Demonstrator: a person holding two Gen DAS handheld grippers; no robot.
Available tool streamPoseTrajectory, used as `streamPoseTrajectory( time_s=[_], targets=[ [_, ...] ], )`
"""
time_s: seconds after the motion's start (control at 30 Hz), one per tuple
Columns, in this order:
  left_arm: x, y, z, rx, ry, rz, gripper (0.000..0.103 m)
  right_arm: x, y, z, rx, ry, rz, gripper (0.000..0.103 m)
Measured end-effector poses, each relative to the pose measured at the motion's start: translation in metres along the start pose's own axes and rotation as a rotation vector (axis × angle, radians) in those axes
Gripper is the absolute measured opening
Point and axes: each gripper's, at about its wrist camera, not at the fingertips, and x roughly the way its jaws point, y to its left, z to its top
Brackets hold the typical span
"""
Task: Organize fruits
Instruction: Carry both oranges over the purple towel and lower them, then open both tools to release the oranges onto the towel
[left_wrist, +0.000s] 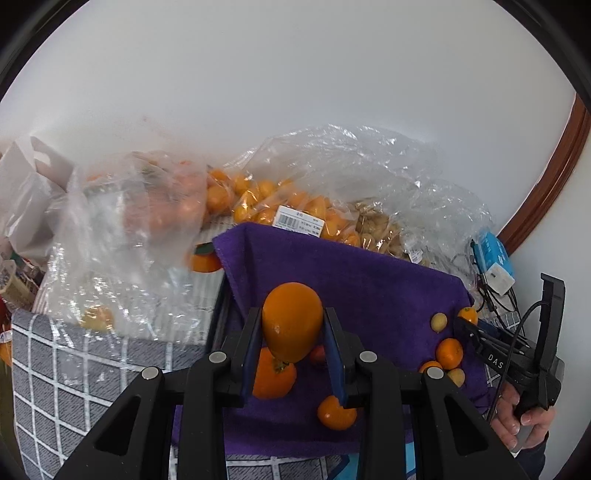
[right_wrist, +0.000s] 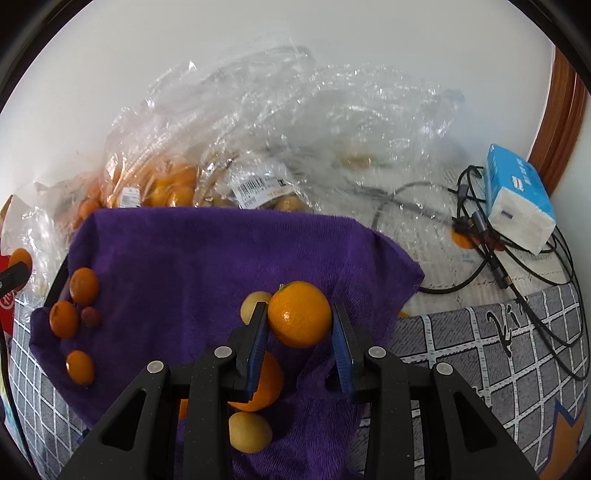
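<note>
My left gripper (left_wrist: 291, 332) is shut on an oval orange persimmon (left_wrist: 291, 321), held above the purple towel (left_wrist: 354, 280). Under it lie another persimmon (left_wrist: 273, 374), a small red fruit (left_wrist: 317, 354) and a tangerine (left_wrist: 336, 412). My right gripper (right_wrist: 300, 325) is shut on a round tangerine (right_wrist: 300, 314) above the same towel (right_wrist: 207, 258), over a pale yellow fruit (right_wrist: 254, 301), an orange (right_wrist: 266, 384) and another pale fruit (right_wrist: 249, 432). The right gripper also shows in the left wrist view (left_wrist: 463, 321). More tangerines (right_wrist: 84, 286) lie at the towel's left.
Clear plastic bags of oranges (left_wrist: 266, 201) and nuts (left_wrist: 376, 229) lie behind the towel against the white wall. A blue tissue pack (right_wrist: 517, 199) and black cables (right_wrist: 524, 266) lie at the right. A grey checked cloth (right_wrist: 480, 350) covers the table.
</note>
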Motion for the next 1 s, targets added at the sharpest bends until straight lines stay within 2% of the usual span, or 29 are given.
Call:
streamPoseTrajectory(
  time_s=[0.47, 0.7, 1.0],
  targets=[
    [0.063, -0.043, 0.005, 0.052, 0.110, -0.020, 0.030, 0.010, 0.007, 0.001, -0.037, 0.029, 0.015, 0.034],
    [0.082, -0.061, 0.001, 0.119, 0.128, 0.049, 0.030, 0.013, 0.010, -0.001, -0.054, 0.031, 0.013, 0.033],
    [0.097, -0.063, -0.004, 0.124, 0.153, 0.073, 0.030, 0.012, 0.010, -0.002, -0.055, 0.024, 0.016, 0.034]
  ],
)
